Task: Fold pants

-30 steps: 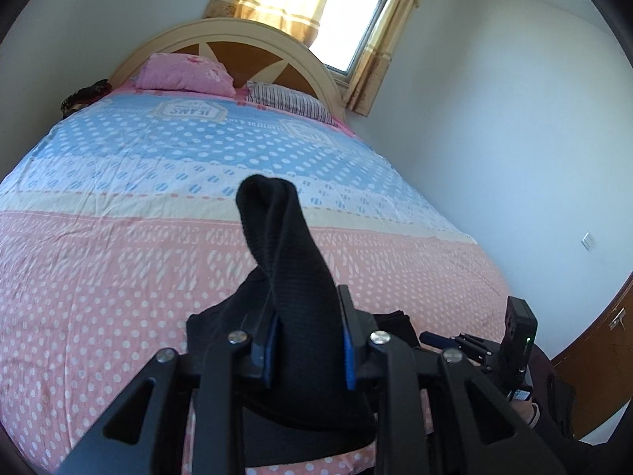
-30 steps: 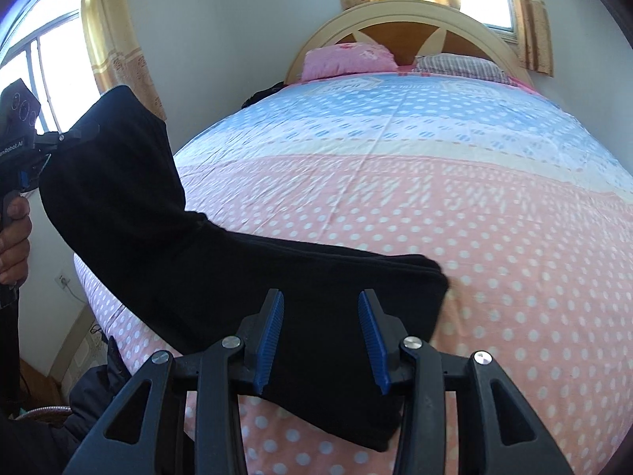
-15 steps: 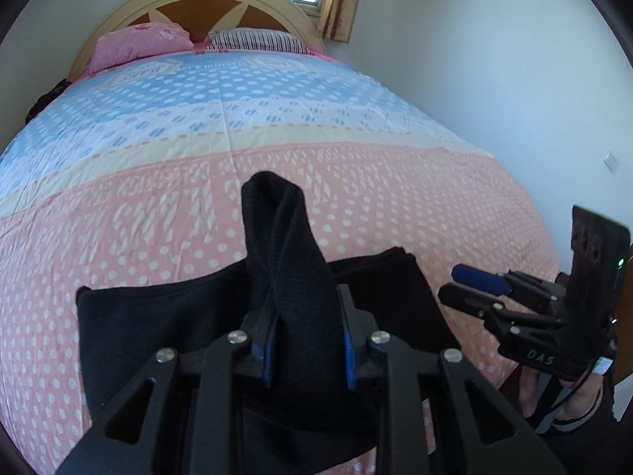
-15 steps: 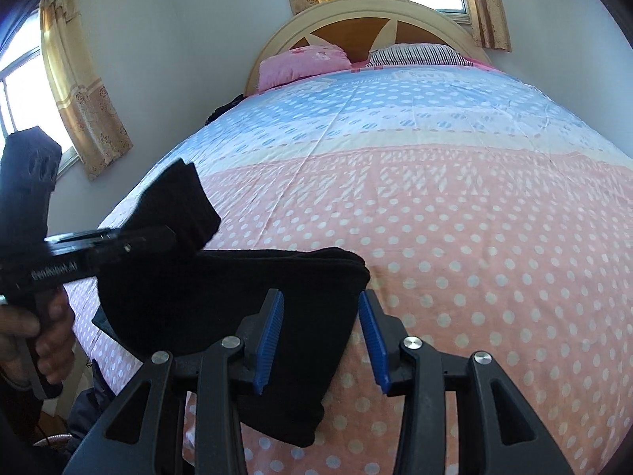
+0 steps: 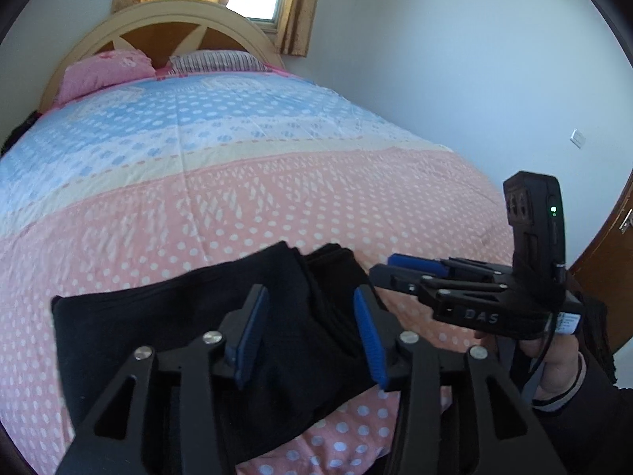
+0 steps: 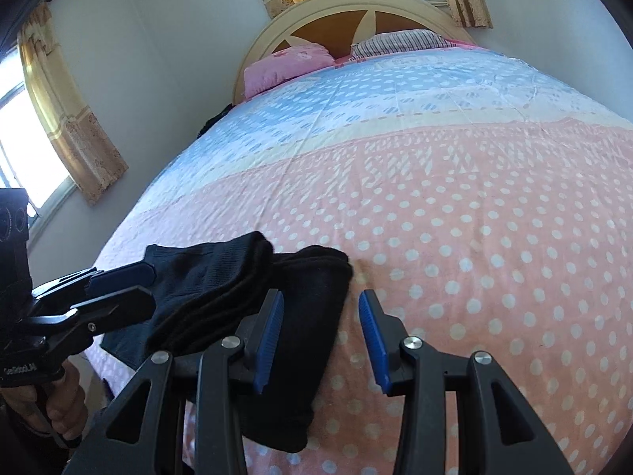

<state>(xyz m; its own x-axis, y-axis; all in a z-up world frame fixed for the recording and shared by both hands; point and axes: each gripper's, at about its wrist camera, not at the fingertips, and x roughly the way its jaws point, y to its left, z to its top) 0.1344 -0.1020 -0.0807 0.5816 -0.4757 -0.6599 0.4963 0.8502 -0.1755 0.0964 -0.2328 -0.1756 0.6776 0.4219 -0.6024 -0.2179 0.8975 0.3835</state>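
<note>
The left tool was clamped on a bunched end of the black pants a second ago, holding that end up over the bed. Now its jaws are opening, standing about half apart, and nothing is pinched between the blue pads; the cloth lies below them on the quilt. In the right wrist view the released end sits as an upper layer over the rest of the pants, its edge stopping just short of the far edge of the layer beneath.

The pants rest near the foot of the bed, on the pink dotted part of the quilt, as a compact dark stack several layers thick. The lower edge hangs toward the bed's edge.

The right tool has kept the same middling gap throughout and holds nothing; its left pad hovers over the right edge of the stack and the other over bare quilt. Seen from the left wrist, it floats just beside the stack, with a hand on its grip.

The release suggests a fold has just been laid across. The top layer looks a little rumpled and not square with the one under it, so smoothing or one more fold probably comes next. How many folds are meant cannot be told.
</note>
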